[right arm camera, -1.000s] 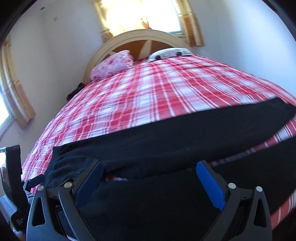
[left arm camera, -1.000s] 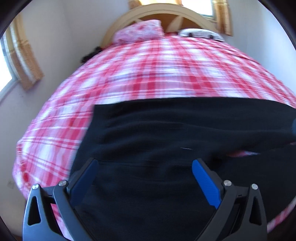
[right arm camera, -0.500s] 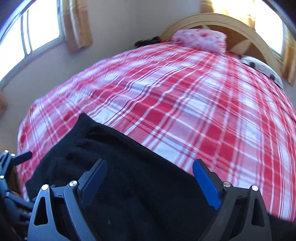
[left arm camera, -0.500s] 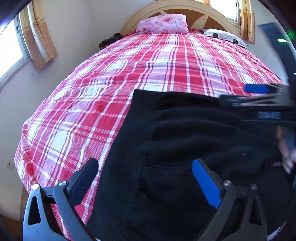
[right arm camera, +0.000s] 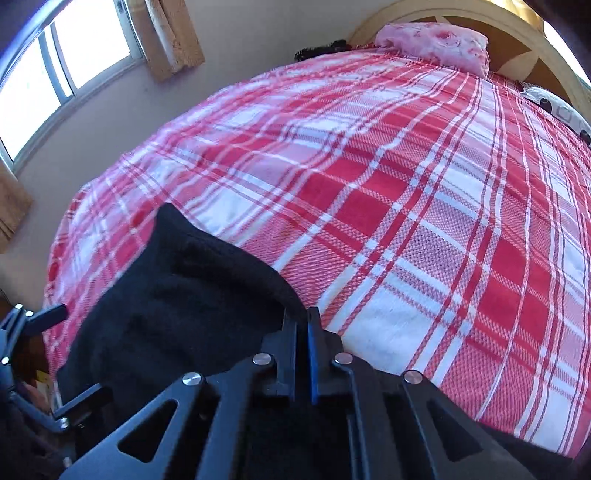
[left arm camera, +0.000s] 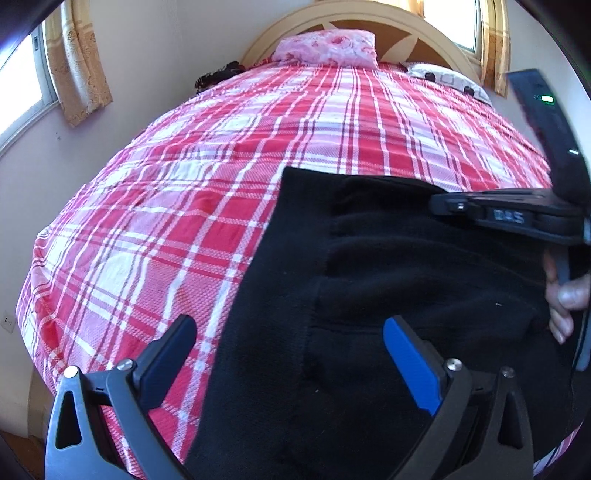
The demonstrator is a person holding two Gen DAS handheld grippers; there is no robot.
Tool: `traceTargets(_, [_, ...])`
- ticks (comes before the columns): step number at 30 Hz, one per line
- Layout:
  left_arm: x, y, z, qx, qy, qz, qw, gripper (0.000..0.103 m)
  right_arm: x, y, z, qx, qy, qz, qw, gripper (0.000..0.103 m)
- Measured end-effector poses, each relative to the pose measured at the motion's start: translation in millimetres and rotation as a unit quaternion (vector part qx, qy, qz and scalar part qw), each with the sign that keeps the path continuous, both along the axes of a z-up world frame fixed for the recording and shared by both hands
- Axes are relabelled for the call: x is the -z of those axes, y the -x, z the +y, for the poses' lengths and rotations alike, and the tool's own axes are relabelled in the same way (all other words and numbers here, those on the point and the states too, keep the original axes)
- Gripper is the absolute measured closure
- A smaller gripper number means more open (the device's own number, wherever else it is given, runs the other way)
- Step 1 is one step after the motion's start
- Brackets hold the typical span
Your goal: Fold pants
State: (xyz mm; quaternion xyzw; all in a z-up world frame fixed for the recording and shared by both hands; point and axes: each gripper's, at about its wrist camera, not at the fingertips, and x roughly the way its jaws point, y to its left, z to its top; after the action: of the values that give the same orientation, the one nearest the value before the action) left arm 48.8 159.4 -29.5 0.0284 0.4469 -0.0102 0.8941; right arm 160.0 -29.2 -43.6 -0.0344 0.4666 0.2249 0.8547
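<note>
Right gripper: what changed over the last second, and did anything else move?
The right gripper went from wide open to shut, its jaws now pinching the far edge of the black pants. It also swung left, toward the waist end, and now shows in the left wrist view. The left gripper shifted left too, and stayed open over the pants, gripping nothing. The pants still lie on the plaid bedspread.

Bed (left arm camera: 258, 177) fills the room, red/white plaid cover. Arched cream wooden headboard (left arm camera: 369, 14) at the far end, pink floral pillow (left arm camera: 327, 48) plus a white patterned pillow (left arm camera: 447, 79) against it. Pale walls (left arm camera: 155, 55). Side window (right arm camera: 48, 74) with tan curtain (left arm camera: 79, 62), strong daylight. Dark item (left arm camera: 218, 75) at the bed's far-left edge, probably clothing, too blurry to tell.
</note>
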Motion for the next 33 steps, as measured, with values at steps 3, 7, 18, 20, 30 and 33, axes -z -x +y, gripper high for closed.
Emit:
traceTargets(3, [-8, 9, 6, 0.003, 0.007, -0.015, 0.9999, 0.0, -24, 27, 6, -0.007, -0.017, -0.033, 0.999, 0.098])
traceTargets(7, [-16, 21, 22, -0.008, 0.003, -0.03, 0.9995, 0.0, -56, 71, 16, -0.018, -0.023, -0.076, 0.997, 0.098])
traceTargets(18, [-39, 61, 89, -0.095, -0.024, -0.07, 0.9927, 0.0, -56, 220, 57, -0.056, -0.022, -0.122, 0.991, 0.098])
traceTargets(20, [-43, 67, 96, -0.105, -0.025, -0.079, 0.991, 0.0, -43, 242, 70, -0.064, -0.006, -0.13, 0.989, 0.098])
traceTargets(30, [-46, 73, 66, -0.074, -0.035, -0.092, 0.9924, 0.0, 16, 276, 101, -0.077, 0.071, -0.116, 0.988, 0.095])
traceTargets(33, [-35, 65, 47, -0.061, -0.035, -0.076, 0.9947, 0.0, 24, 276, 94, -0.063, 0.045, -0.12, 0.99, 0.083])
